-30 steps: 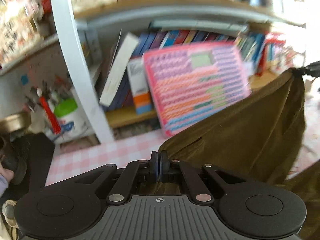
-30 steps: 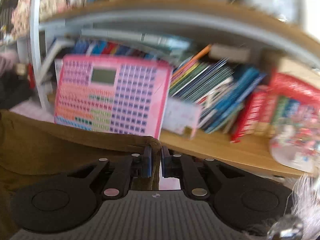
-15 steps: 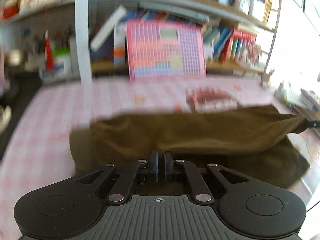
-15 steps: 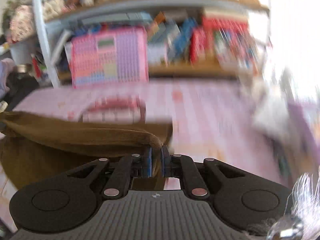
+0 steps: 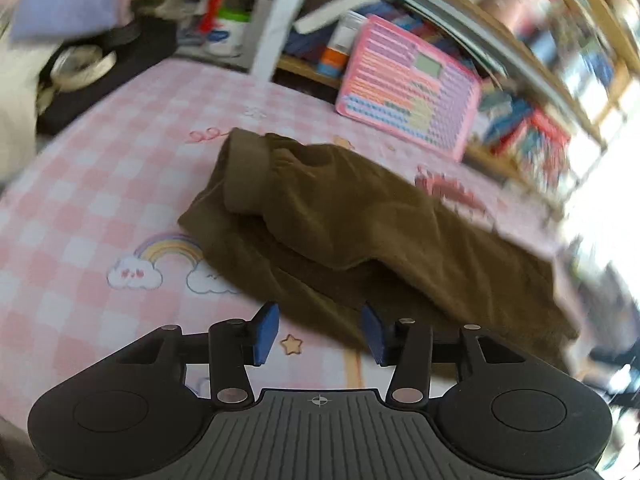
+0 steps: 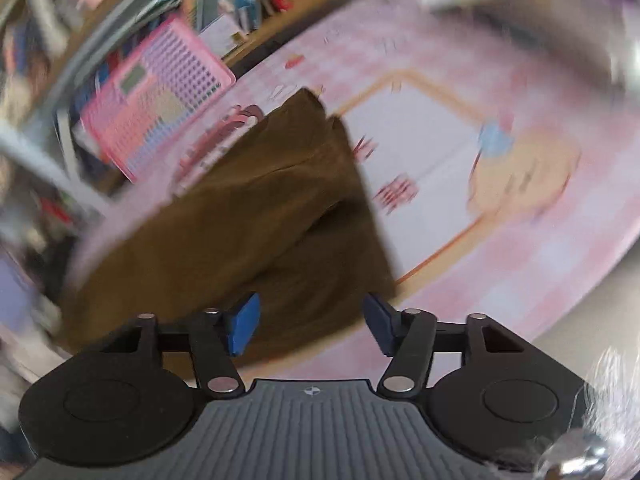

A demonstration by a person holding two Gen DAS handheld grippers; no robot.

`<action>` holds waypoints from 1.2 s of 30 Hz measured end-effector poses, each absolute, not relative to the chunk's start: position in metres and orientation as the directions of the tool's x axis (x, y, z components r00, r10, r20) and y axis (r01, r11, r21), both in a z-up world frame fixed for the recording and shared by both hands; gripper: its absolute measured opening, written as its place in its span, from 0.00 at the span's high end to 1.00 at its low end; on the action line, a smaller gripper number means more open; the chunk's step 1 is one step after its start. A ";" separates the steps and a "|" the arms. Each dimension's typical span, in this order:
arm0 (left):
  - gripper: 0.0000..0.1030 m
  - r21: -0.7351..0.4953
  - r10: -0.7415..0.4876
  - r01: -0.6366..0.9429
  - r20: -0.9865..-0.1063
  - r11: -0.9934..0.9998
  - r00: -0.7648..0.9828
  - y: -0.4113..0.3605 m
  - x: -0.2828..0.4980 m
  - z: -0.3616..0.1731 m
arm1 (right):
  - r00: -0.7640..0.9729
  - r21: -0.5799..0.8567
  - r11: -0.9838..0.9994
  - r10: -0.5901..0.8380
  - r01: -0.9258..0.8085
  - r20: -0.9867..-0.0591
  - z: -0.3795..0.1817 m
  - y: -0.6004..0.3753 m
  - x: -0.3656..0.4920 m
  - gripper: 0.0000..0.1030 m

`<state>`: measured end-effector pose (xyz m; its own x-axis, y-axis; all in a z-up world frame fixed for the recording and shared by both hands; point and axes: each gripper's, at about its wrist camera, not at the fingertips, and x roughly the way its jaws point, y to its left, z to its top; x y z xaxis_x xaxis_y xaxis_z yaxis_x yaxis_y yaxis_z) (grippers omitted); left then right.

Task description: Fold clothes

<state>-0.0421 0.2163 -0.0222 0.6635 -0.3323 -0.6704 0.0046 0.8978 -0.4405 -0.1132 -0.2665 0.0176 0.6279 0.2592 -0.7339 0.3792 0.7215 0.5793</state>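
Note:
An olive-brown garment (image 5: 360, 232) lies folded over on itself on the pink checked tablecloth (image 5: 100, 184), its ribbed cuff at the far left end. My left gripper (image 5: 320, 334) hovers just before its near edge, jaws opening, nothing pressed between the blue pads (image 5: 266, 330). In the right wrist view the same garment (image 6: 248, 224) spreads from the centre to the left. My right gripper (image 6: 310, 328) hangs over its near right corner, jaws opening, with cloth below the gap and the pads (image 6: 242, 326) free of it.
A pink keypad toy (image 5: 404, 84) leans against a bookshelf (image 5: 520, 40) at the back. A black mat with a round metal object (image 5: 82, 64) and a cup of pens (image 5: 224, 28) sit far left. A printed cartoon panel (image 6: 460, 176) lies right of the garment.
Both grippers carried the garment's top edge down onto the table, folding it over, then let go and opened. Both wrists rolled.

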 end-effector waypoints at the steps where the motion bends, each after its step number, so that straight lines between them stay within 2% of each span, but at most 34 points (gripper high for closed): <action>1: 0.54 -0.517 -0.360 -0.043 -0.651 0.855 0.668 0.224 -0.040 -0.024 | 0.635 0.623 0.671 0.286 0.402 -0.717 0.016 -0.267 -0.112 0.43; 4: 0.54 -0.738 -0.445 -0.187 -0.566 0.648 0.694 0.243 -0.031 -0.041 | 0.662 0.690 0.550 0.296 0.471 -0.688 0.010 -0.273 -0.103 0.43; 7: 0.55 -0.842 -0.481 -0.287 -0.506 0.457 0.716 0.252 -0.016 -0.062 | 0.690 0.731 0.440 0.286 0.521 -0.665 -0.004 -0.280 -0.092 0.44; 12: 0.56 -0.837 -0.464 -0.386 -0.540 0.388 0.702 0.244 0.006 -0.077 | 0.682 0.732 0.349 0.277 0.585 -0.677 -0.027 -0.292 -0.073 0.50; 14: 0.61 -0.831 -0.452 -0.413 -0.552 0.374 0.701 0.240 0.013 -0.080 | 0.690 0.743 0.322 0.281 0.587 -0.667 -0.031 -0.297 -0.068 0.53; 15: 0.74 -0.841 -0.444 -0.403 -0.535 0.362 0.719 0.239 0.015 -0.079 | 0.695 0.748 0.309 0.283 0.587 -0.662 -0.032 -0.299 -0.065 0.58; 17: 0.98 -0.846 -0.426 -0.356 -0.514 0.397 0.744 0.235 0.025 -0.069 | 0.706 0.758 0.301 0.280 0.579 -0.650 -0.032 -0.304 -0.060 0.89; 22: 0.99 -0.826 -0.403 -0.208 -0.456 0.525 0.793 0.224 0.062 -0.023 | 0.767 0.781 0.394 0.239 0.484 -0.595 0.001 -0.313 -0.027 0.97; 24: 0.99 -0.848 -0.412 -0.131 -0.378 0.514 0.829 0.225 0.068 0.002 | 0.806 0.793 0.441 0.219 0.420 -0.549 0.027 -0.314 -0.011 0.97; 26: 0.99 -0.860 -0.437 -0.030 -0.289 0.509 0.852 0.228 0.063 0.025 | 0.861 0.815 0.480 0.208 0.324 -0.465 0.061 -0.312 -0.009 0.97; 27: 0.99 -0.854 -0.448 0.002 -0.271 0.520 0.852 0.230 0.057 0.030 | 0.885 0.820 0.503 0.202 0.273 -0.419 0.078 -0.311 -0.014 0.97; 28: 0.98 -0.850 -0.459 0.004 -0.281 0.527 0.843 0.234 0.050 0.026 | 0.903 0.820 0.527 0.201 0.226 -0.379 0.091 -0.310 -0.025 0.97; 30: 0.98 -0.841 -0.475 -0.010 -0.315 0.541 0.822 0.241 0.039 0.013 | 0.912 0.802 0.563 0.195 0.198 -0.362 0.096 -0.307 -0.056 0.97; 32: 0.98 -0.815 -0.458 -0.127 -0.439 0.566 0.773 0.245 0.030 -0.026 | 0.882 0.793 0.548 0.193 0.267 -0.430 0.071 -0.300 -0.085 0.97; 34: 0.98 -0.778 -0.439 -0.233 -0.544 0.584 0.715 0.249 0.022 -0.064 | 0.808 0.760 0.521 0.204 0.389 -0.553 0.027 -0.293 -0.100 0.97; 36: 0.98 -0.769 -0.425 -0.292 -0.579 0.569 0.695 0.252 0.015 -0.087 | 0.721 0.708 0.494 0.210 0.504 -0.660 -0.017 -0.290 -0.108 0.97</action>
